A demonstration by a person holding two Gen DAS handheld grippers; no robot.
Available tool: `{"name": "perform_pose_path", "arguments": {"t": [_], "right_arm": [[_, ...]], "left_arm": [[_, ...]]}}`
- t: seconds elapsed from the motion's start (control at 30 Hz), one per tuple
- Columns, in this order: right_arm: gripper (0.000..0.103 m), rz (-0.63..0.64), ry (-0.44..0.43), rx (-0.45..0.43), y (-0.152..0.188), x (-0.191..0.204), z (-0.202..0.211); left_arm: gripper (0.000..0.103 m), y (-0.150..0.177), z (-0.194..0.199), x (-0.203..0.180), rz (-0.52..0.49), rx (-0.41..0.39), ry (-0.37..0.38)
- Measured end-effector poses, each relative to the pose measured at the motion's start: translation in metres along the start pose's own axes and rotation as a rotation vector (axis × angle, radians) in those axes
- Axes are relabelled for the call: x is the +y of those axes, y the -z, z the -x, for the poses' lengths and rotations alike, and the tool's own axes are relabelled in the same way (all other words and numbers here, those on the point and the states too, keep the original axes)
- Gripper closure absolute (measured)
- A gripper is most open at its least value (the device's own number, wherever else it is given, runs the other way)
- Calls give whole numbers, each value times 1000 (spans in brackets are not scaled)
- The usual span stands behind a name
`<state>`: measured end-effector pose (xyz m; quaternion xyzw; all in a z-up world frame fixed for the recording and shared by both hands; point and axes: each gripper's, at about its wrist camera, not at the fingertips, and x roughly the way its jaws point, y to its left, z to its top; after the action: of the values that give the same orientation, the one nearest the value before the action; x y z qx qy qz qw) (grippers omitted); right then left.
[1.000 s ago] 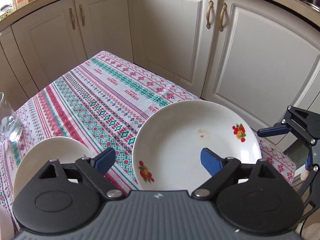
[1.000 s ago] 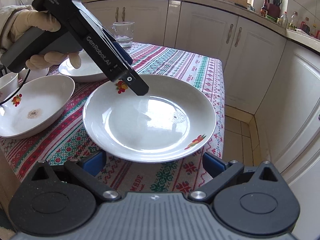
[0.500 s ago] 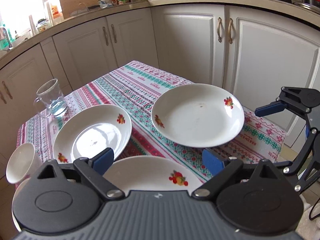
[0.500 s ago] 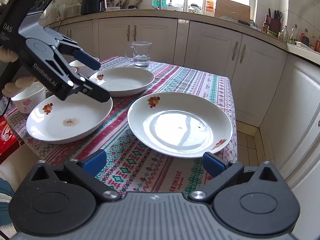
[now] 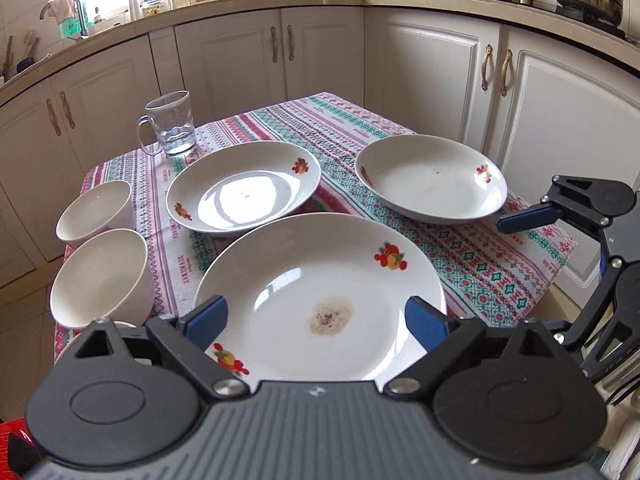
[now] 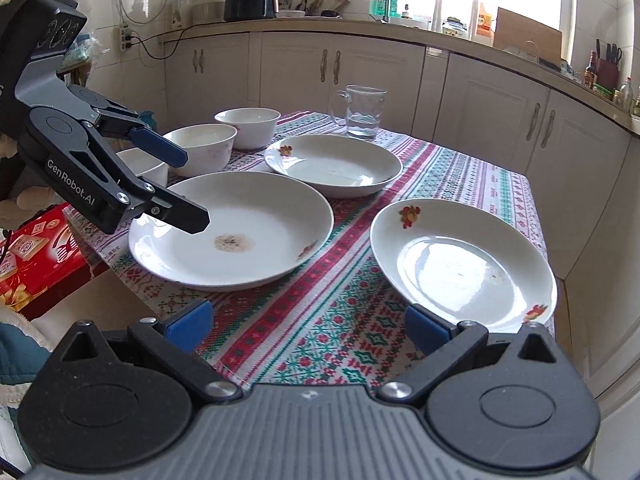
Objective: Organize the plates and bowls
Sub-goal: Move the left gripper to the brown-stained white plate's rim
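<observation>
Left wrist camera looks down from the table's near edge, close over the stained plate (image 5: 320, 292), toward the stove-side cabinets. Right wrist camera sits lower, probably nearer the corner, facing the window. Both share that plate, the glass mug (image 6: 362, 110) and the tablecloth (image 6: 340, 320).

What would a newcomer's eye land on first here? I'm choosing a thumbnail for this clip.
Probably the three white plates on the bright patterned tablecloth, above all the stained plate nearest the open left gripper, with a brown smear at its centre. Next, the glass mug at the table's far edge and the white bowls grouped on the left.
</observation>
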<state>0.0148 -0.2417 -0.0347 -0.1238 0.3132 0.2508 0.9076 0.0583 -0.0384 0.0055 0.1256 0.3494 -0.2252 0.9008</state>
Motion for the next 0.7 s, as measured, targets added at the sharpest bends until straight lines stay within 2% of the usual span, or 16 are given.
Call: {"name": "perform_pose_path", "arguments": {"t": [0.37, 0.53, 0.7], "right_arm": [[0, 50, -40, 42, -8, 23, -22], [0, 45, -64, 71, -6, 29, -38], [0, 53, -72, 84, -4, 32, -52]], "left_arm": [[8, 17, 7, 15, 5, 39, 44], [8, 16, 4, 22, 7, 51, 52], [8, 6, -2, 26, -31, 61, 54]]}}
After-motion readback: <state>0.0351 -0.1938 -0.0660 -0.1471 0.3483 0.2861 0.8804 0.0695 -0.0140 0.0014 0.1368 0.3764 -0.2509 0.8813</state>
